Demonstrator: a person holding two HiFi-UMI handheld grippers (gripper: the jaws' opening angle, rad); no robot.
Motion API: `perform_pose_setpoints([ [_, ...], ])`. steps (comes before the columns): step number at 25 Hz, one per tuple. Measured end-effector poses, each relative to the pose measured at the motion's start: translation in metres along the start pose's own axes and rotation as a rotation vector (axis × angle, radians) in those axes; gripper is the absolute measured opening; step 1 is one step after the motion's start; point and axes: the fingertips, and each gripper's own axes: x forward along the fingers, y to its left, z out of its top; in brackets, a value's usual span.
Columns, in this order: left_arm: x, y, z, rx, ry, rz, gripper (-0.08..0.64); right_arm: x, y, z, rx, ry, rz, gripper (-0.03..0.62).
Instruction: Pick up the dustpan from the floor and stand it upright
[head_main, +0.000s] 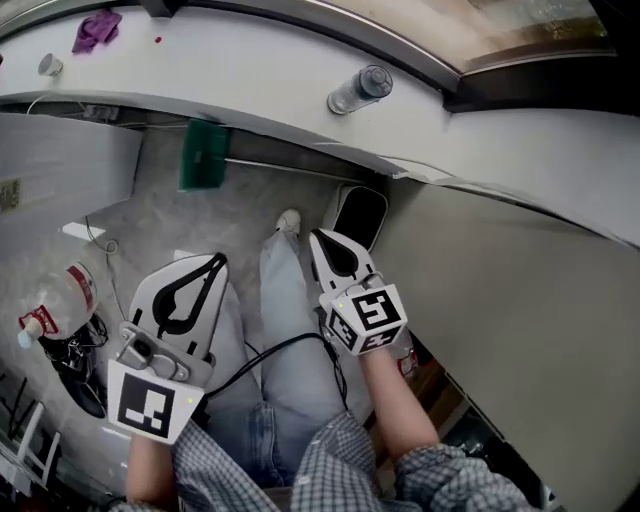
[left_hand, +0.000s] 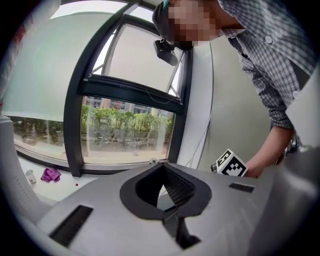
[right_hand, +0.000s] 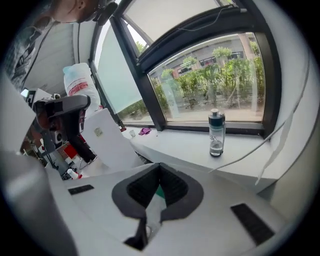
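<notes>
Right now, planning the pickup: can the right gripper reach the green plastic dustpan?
Probably yes: the right gripper points at the green dustpan with nothing between, but its jaws are shut.

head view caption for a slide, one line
Left gripper and right gripper, both shut and empty, above the person's legs; green dustpan on the floor ahead, below the windowsill

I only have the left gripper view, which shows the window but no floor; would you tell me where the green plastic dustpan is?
Observer: The head view shows the green plastic dustpan low under the white windowsill, ahead of the left gripper.
Operator: Is the right gripper free?
Observer: Yes, the right gripper is shut with nothing between its jaws.
Operator: Anything else on the floor?
Observer: A large clear bottle with a red label sits left of the left gripper.
</notes>
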Motion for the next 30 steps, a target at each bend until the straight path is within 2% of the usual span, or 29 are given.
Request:
perform_pose_setpoints([
  [7,0.059,-0.010,-0.022,-0.032,-0.011,-0.049,0.005,0.042,-0.064,-0.041,0.121,0.052,-0.039,0.006],
  [13,0.094,-0.006,-0.057,-0.044,0.018,-0.092,0.005,0.082,-0.107,-0.090,0.272,0.069,-0.117,0.006],
  [18,0.113,0.004,-0.087,-0.094,0.050,-0.083,0.005,0.115,-0.140,-0.135,0.501,0.083,-0.173,0.008],
  [21,0.128,0.007,-0.102,-0.080,0.066,-0.091,0.005,0.134,-0.163,-0.156,0.616,0.072,-0.206,0.007],
  [25,0.144,0.008,-0.123,-0.051,0.094,-0.110,0.005,0.155,-0.185,-0.180,0.669,0.076,-0.243,0.006],
  [30,0.160,0.008,-0.148,-0.062,0.108,-0.126,0.005,0.177,-0.207,-0.212,0.709,0.088,-0.273,0.007],
])
